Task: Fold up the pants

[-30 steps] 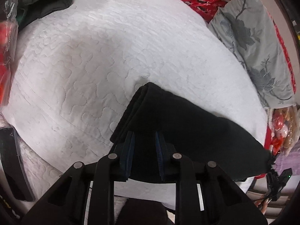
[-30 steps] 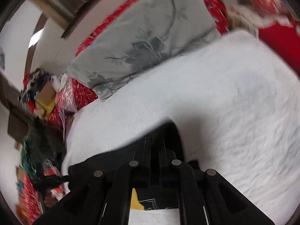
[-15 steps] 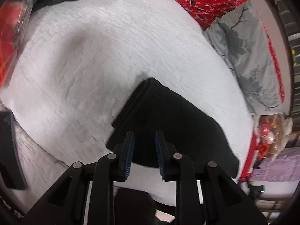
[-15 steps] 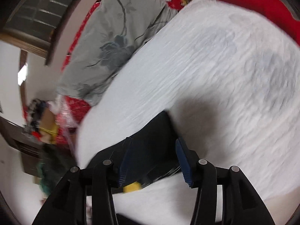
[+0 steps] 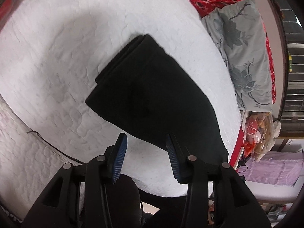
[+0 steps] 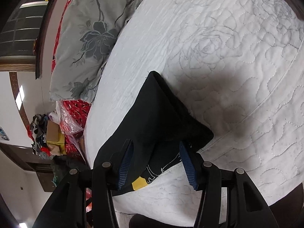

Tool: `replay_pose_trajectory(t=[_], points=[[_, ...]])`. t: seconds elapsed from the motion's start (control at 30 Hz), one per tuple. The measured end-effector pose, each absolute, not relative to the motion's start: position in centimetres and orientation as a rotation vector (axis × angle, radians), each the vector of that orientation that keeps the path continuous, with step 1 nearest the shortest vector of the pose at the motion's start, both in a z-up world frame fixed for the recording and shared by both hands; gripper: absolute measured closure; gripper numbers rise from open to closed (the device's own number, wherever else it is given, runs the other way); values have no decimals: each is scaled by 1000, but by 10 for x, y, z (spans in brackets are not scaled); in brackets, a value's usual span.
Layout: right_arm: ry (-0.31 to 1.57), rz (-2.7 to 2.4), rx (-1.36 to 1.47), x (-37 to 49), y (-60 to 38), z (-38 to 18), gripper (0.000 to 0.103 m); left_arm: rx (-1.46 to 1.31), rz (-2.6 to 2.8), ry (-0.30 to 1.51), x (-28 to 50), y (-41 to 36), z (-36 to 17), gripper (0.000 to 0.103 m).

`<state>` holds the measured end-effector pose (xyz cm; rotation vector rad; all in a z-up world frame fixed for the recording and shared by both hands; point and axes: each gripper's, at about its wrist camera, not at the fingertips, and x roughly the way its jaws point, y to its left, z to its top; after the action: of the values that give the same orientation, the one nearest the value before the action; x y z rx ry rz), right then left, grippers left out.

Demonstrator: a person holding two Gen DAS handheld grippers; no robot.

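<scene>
The left gripper (image 5: pixel 145 142) is seen with jaws opening and nothing between them; the right gripper's (image 6: pixel 155 144) jaws are spread, clear of the cloth. Folded black pants (image 5: pixel 152 95) are laid on the white quilted bed (image 5: pixel 57 57), near its edge.

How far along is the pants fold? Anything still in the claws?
Done: the black pants lie as a compact multi-layer bundle on the white quilt. In hand: nothing; the left claw is opening over bare quilt, and the right claw stands open over the bundle. Left: at most a tidy-up.
</scene>
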<state>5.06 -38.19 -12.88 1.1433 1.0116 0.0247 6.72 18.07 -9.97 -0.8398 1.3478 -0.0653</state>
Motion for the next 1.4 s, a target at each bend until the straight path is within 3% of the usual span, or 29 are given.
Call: replay_pose_trajectory(t=[0.57,0.6,0.73,0.77,0.8,0.87,1.03,1.17,1.4], points=[[1007,-2,1169,51,-387,-134,50,-902,-12,1301,84,186,-102,66],[1006,-4,1170,52,-387,-134,50,-902,-12,1305,85,185,-103,69],[1001,-37,1177,54,-386,-137,51,-920,5,1332,87,183,-112,102],[998,-51,1169,55,-386,-137,58,-924,17,1334,89,185,-112,101],[996,-64,1157,56,-384,-136,76,-939,23,1327,93,187,-110,102],[1002,-40,1166,67,-381,-132,99,-961,18,1295,99,193,-96,102],[858,82,1108,75,-380,-85,100,-821,40,1241,104,197,-70,102],[1008,66,1100,67,-376,-122,99,-816,69,1320,94,198,-99,102],[1083,56,1093,52,-374,-148,92,-863,71,1374,80,202,-120,101]])
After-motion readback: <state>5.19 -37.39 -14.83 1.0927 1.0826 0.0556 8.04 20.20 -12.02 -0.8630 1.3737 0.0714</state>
